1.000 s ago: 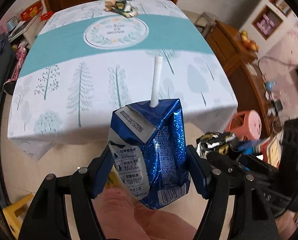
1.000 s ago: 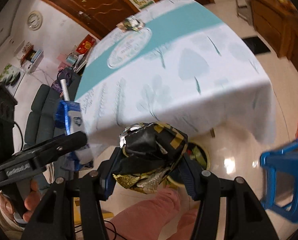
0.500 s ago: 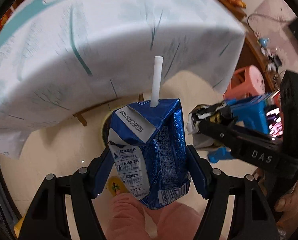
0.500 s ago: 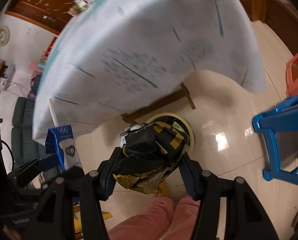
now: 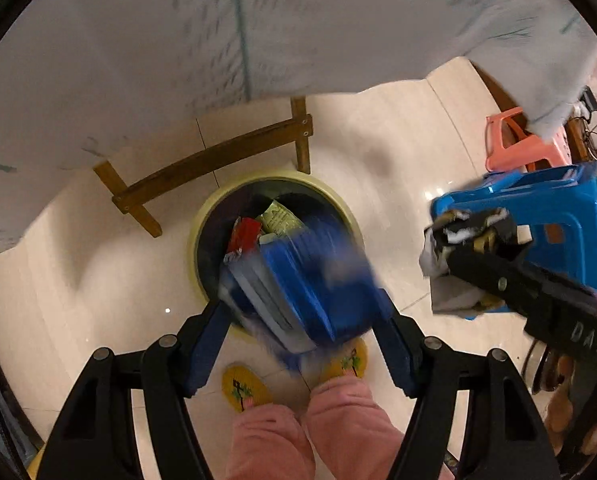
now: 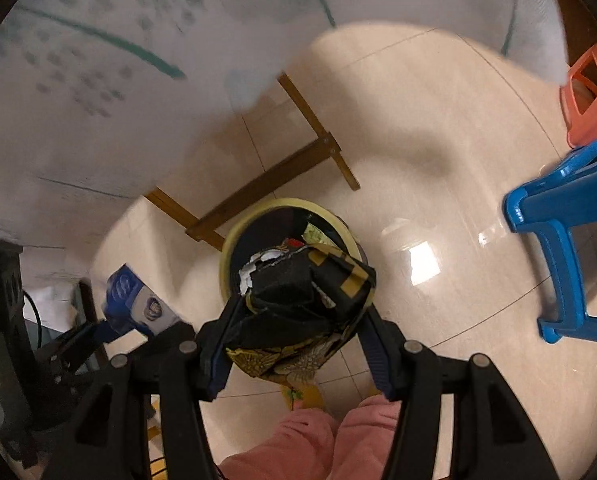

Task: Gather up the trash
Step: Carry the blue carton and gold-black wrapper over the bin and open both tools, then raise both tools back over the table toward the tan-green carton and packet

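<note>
Left claw: the black two-finger left gripper (image 5: 298, 320) with blue pads is pointing straight down and is standing fairly wide around a blue and white drink carton (image 5: 298, 284). The carton is blurring between the pads; whether they are pressing on it or it is slipping free, I cannot tell.
Right claw: the black two-finger right gripper (image 6: 298, 320) is clamping a crumpled black and gold foil wrapper (image 6: 302, 304) between its blue pads, which are squeezing both sides of the bundle.
Person: pink trouser legs (image 5: 314, 432) and yellow slippers (image 5: 244, 388) are standing on the floor directly below both claws.
Carton's place: in the left wrist view the carton is hanging directly over the near rim of a round pale-yellow waste bin with a dark liner (image 5: 196, 224), covering much of the opening.
Wrapper's place: in the right wrist view the wrapper is hanging over the near side of the same bin (image 6: 234, 240), clear of its rim.
Bin contents: a red packet (image 5: 244, 232) and a pale green wrapper (image 5: 278, 218) are lying inside.
Floor: glossy cream tiles (image 6: 438, 200) are reflecting a light.
Behind the bin: a brown wooden table brace (image 5: 214, 162) is standing just past the far rim.
To the right: a blue plastic stool (image 6: 566, 248) is sitting near the bin, with a salmon-pink plastic stool (image 6: 590, 96) beyond it.
Farthest: a white tablecloth with teal tree prints (image 5: 258, 28) is hanging across the top of both views.
</note>
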Motion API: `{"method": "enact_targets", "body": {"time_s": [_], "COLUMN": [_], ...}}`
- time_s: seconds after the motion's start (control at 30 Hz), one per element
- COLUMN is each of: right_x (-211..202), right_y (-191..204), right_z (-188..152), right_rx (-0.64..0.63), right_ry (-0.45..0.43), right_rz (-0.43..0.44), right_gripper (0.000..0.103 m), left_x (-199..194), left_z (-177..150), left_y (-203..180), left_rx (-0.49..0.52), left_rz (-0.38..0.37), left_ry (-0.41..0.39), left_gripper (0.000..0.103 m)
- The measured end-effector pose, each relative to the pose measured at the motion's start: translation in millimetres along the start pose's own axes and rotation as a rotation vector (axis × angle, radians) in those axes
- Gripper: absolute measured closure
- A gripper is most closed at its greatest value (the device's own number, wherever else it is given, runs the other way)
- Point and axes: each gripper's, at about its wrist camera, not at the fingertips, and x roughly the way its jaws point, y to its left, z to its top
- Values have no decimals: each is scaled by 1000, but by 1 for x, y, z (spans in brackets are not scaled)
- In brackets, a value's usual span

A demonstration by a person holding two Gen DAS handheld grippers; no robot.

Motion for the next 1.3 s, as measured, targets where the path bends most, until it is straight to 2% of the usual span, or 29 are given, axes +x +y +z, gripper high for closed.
{"method": "enact_targets", "body": {"time_s": [0.17,0.3,0.4,0.47,0.57,0.7,0.73,0.77,0.9,1.17,1.3], "right_x": [45,71,84,93,104,116,118,119,116,77,37], "right_y": [-1,2,7,14,24,39,43,48,65,83,93], "right_z": [-1,1,3,3,5,6,7,7,6,0,-6], "right_rx": [-29,-44,-57,-72,-91,-107,-111,-117,-147,-172,-177], "right_ry": [18,22,28,33,41,58,61,59,28,-40,-68], "right_rz": [-16,-27,-33,-36,-35,-2,7,9,18,2,-8], "right_gripper": [47,47,47,47,45,45,43,36,17,17,17], "left_x": [34,55,61,62,62,59,57,54,40,-10,-46], "left_z": [7,11,9,4,-6,-22,-26,-30,-44,-66,-75], "left_y": [15,28,38,49,72,101,106,112,126,131,123], "left_rx": [-11,-42,-68,-80,-125,-197,-216,-235,-305,-372,-366], "left_rz": [16,26,41,54,64,79,82,80,81,93,100], "left_ry": [-38,-24,-51,-68,-81,-100,-105,-110,-131,-169,-155], "left_gripper": [35,33,22,20,7,5,5,5,4,3,3]}}
